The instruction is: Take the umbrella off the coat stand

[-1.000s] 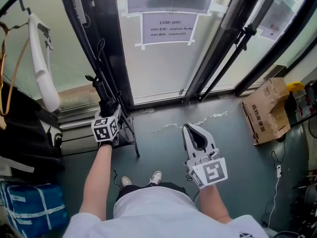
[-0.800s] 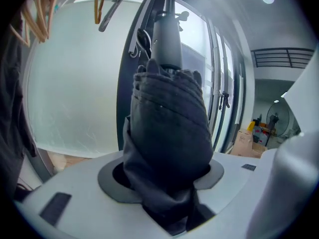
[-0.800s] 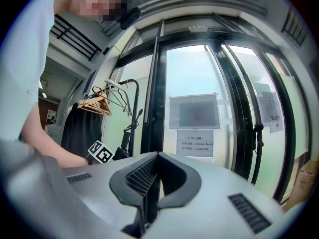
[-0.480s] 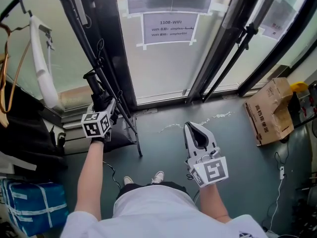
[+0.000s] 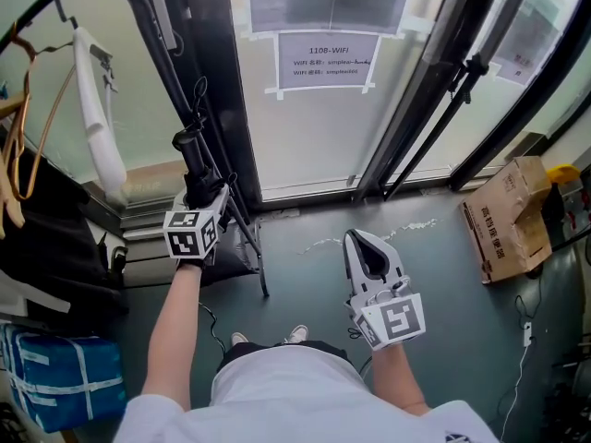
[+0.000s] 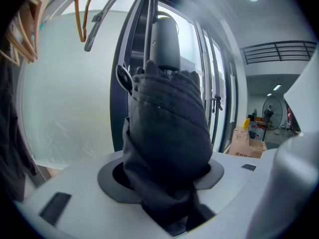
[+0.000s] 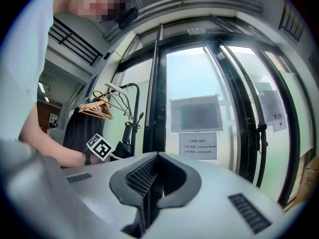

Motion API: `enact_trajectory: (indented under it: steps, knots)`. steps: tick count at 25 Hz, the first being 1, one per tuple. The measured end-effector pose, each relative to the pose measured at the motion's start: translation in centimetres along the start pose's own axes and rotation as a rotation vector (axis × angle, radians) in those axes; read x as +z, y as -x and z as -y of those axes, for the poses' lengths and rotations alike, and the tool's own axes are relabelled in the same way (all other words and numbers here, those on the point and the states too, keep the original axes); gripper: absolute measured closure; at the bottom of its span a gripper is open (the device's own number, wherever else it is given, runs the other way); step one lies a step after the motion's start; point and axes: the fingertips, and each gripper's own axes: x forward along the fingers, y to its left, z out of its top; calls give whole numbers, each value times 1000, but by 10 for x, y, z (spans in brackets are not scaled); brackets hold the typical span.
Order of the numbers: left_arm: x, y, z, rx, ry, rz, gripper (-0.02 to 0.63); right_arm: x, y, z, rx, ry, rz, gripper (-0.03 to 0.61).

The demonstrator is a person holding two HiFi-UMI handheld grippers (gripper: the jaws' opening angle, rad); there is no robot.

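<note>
A folded black umbrella (image 5: 197, 175) stands upright against the black coat stand (image 5: 162, 52), its handle (image 5: 187, 140) at the top and its thin strap (image 5: 199, 90) up beside the stand's pole. My left gripper (image 5: 202, 199) is shut on the umbrella's fabric body just below the handle. In the left gripper view the dark fabric of the umbrella (image 6: 167, 133) fills the jaws of the left gripper (image 6: 164, 171), with the grey handle (image 6: 165, 39) above and the stand's bars (image 6: 148, 19) behind. My right gripper (image 5: 369, 250) hangs at the lower middle, shut and empty; the right gripper (image 7: 155, 158) points at the glass door.
Wooden hangers (image 5: 20, 146), a white padded hanger (image 5: 100, 127) and a black garment (image 5: 46, 238) hang at the left. A blue bag (image 5: 55, 377) lies below them. Glass door with a paper notice (image 5: 329, 58) ahead, slanting black poles (image 5: 443, 100), cardboard box (image 5: 512, 220) at right.
My left gripper has risen along the stand with the umbrella still in it. The right gripper has stayed where it was.
</note>
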Motion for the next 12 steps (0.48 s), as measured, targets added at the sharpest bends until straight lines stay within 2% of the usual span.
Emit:
enact_trajectory:
  steps: [12]
  knots:
    - [35,16,24,-40,-8,59,360,5,-17,-7,48,-5,20,560]
